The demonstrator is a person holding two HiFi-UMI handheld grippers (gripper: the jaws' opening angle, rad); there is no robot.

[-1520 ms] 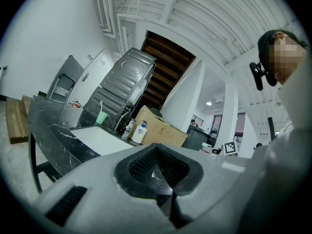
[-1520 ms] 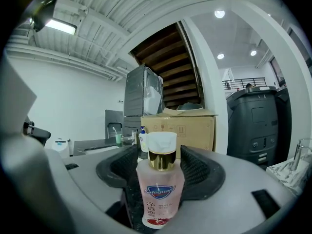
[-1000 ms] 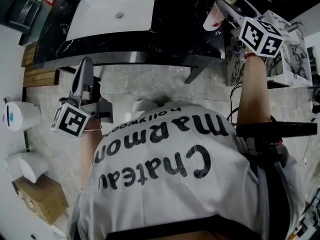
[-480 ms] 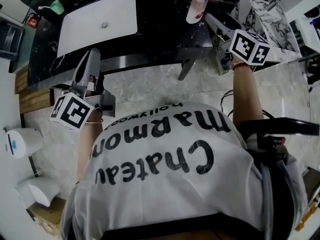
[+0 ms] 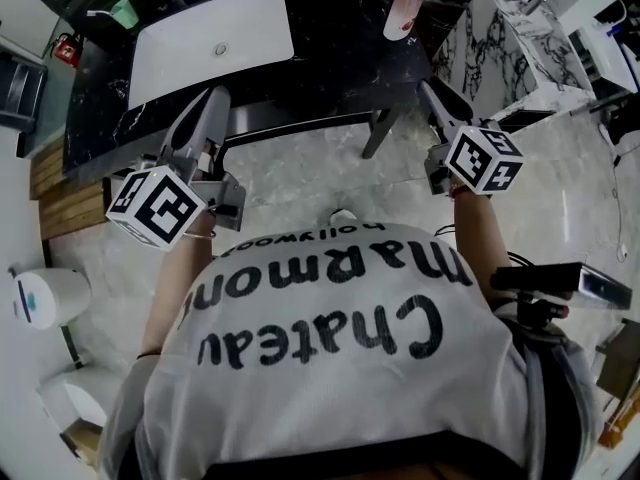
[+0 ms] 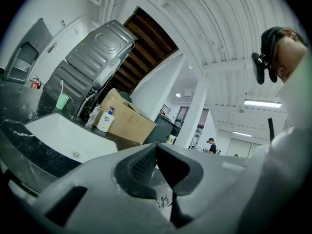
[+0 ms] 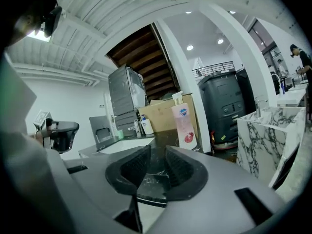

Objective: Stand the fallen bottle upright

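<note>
Backed off the upright bottle (image 5: 404, 10), right gripper (image 5: 427, 88) closing empty; left gripper (image 5: 217, 96) shut.

The left forearm (image 5: 166, 288) and right forearm (image 5: 483, 233) both reach forward, each hand carrying 1 gripper pointed about level. The left gripper (image 5: 213, 101) has its jaws pressed together. The right gripper (image 5: 431, 92) has its jaws closing, with a narrow gap between them and nothing in it.

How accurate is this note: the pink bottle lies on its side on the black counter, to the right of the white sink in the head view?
One point is wrong. The pink bottle stands upright with its cap on top; it does not lie on its side. The right gripper view shows this most plainly. The rest holds: it is on the black counter, to the right of the white sink in the head view.
</note>
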